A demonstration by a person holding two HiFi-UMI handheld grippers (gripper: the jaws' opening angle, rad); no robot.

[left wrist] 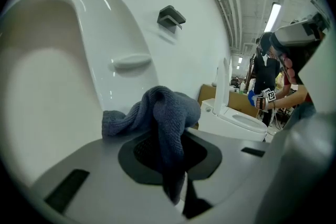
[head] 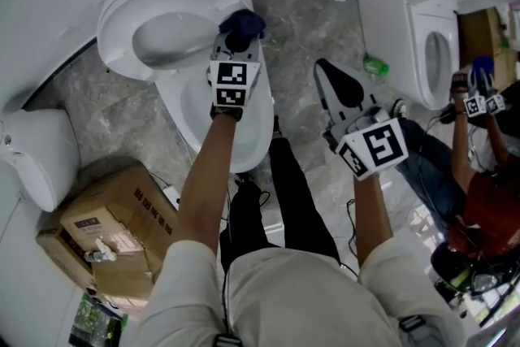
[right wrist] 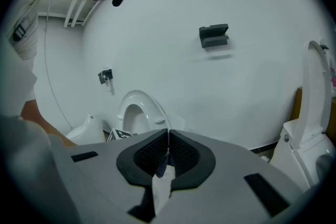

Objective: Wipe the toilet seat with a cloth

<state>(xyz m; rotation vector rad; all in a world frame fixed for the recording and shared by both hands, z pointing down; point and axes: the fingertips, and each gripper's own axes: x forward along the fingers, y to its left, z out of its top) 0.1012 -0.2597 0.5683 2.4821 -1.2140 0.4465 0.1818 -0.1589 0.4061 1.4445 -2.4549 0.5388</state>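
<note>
1. Fingers (left wrist: 207, 157) of my left gripper (left wrist: 167, 147) are clamped on the cloth (left wrist: 168, 113), a dark blue knitted rag that bunches up above the pads and hangs down between them.
2. Seen from my head, that cloth (head: 242, 24) sits at the tip of my left gripper (head: 237, 41). It is at the right edge of the raised toilet seat (head: 122, 20), close to where the seat meets the bowl (head: 258, 134).
3. Along the left gripper's own view, the toilet seat (left wrist: 123, 78) stands upright and fills the left side, with a small oval bumper on it. One loose end of the cloth reaches toward the seat. I cannot tell whether it touches.
4. Over on the other side, my right gripper (right wrist: 168, 152) is closed, its ribbed black pads meeting edge to edge.
5. From above, that right gripper (head: 325, 71) hangs over the grey marbled floor (head: 301, 28), to the right of the bowl and well apart from the cloth.
6. A second toilet (head: 406, 28) stands further right with its lid up, so my right gripper is between the two toilets.
7. A cardboard box (head: 114, 215) lies on the floor at my lower left, beside the bowl.
8. At the far right another person (head: 487, 199) holds marker-cubed grippers near the second toilet.
</note>
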